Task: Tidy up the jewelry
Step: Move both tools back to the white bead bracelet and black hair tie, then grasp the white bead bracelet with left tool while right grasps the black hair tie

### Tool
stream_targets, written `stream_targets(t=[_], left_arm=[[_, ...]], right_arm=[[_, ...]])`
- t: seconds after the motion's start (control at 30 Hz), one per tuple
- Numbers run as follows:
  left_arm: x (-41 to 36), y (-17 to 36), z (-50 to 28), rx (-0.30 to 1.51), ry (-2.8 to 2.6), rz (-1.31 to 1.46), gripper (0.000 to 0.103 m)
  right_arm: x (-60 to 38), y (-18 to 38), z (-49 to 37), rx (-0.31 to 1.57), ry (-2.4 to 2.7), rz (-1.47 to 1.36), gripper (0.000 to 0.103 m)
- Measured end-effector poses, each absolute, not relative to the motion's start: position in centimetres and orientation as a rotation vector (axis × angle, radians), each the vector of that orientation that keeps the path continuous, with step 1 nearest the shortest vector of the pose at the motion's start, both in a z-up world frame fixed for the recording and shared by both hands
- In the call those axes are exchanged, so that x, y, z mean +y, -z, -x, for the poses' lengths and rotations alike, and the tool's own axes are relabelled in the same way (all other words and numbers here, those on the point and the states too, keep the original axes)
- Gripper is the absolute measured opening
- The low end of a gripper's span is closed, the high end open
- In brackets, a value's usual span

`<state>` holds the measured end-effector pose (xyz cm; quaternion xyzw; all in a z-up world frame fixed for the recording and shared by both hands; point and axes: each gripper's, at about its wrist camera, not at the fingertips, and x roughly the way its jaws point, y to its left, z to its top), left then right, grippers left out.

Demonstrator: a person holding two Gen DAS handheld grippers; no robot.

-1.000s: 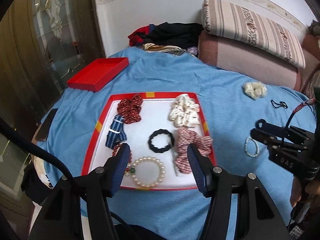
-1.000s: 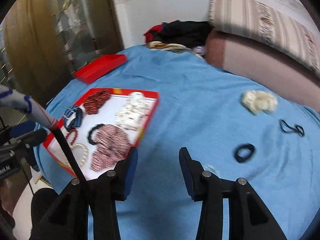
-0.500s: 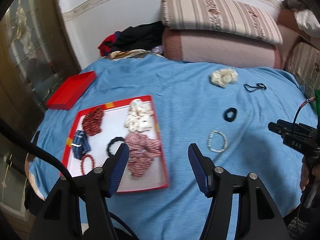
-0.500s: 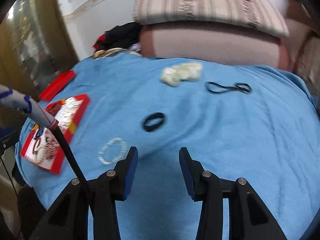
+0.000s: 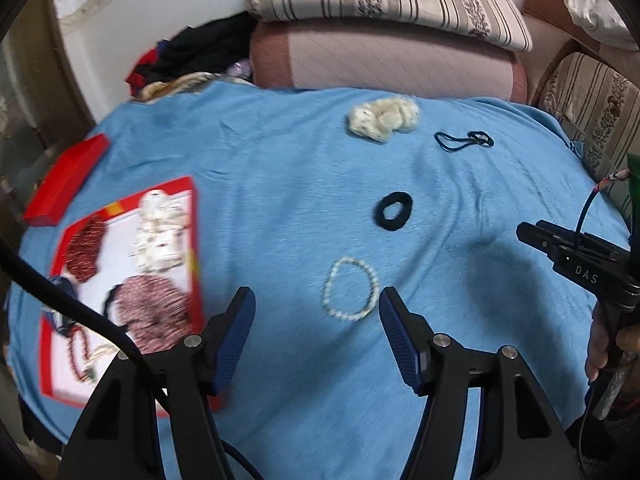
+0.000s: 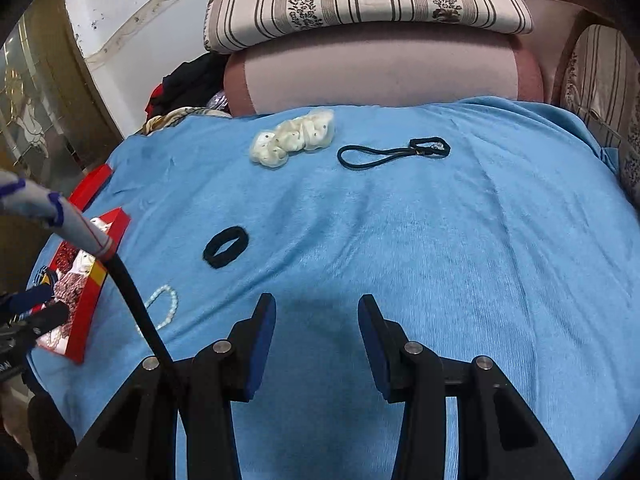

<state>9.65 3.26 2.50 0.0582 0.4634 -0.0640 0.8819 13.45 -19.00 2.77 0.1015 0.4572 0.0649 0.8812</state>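
Both grippers are wide open and hold nothing. The left gripper (image 5: pixel 314 308) hangs over the blue cloth (image 5: pixel 280 184), and the bead bracelet (image 5: pixel 351 290) lies between its tips. A black hair band (image 5: pixel 394 210) lies a bit farther back. A white scrunchie (image 5: pixel 384 118) lies near the cushions. The red tray (image 5: pixel 192 240) with more pieces sits to the left. The right gripper (image 6: pixel 317 322) hangs over bare cloth.

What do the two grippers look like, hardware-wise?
Both are alike: the left gripper and right gripper have black angular frames, silver bolts and blue ribbed pads. The right one reads "DAS" in white. Each trails a black cable, partly in a white-and-blue wrap.
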Motion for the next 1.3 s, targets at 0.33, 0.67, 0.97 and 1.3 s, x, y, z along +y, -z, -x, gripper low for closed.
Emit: stream_targets(t=[0.33, 0.67, 0.97, 1.3], left_arm=[[5.0, 1.6, -12.3, 1.011, 0.136, -0.081, 0.063], [4.1, 4.0, -13.3, 1.045, 0.211, -0.071, 0.063], [2.2, 6.1, -14.6, 1.077, 0.264, -0.079, 0.053], [1.7, 6.7, -14.9, 1.067, 0.262, -0.095, 0.053]], right_arm=[[-15.4, -1.0, -15.9, 0.988, -0.278, -0.212, 0.046], [-11.0, 0.7, -21.2, 1.014, -0.324, -0.179, 0.046], [-9.2, 2.9, -23.2, 1.060, -0.329, -0.127, 0.046], [-8.3, 3.4, -23.8, 1.043, -0.296, -0.065, 0.035]])
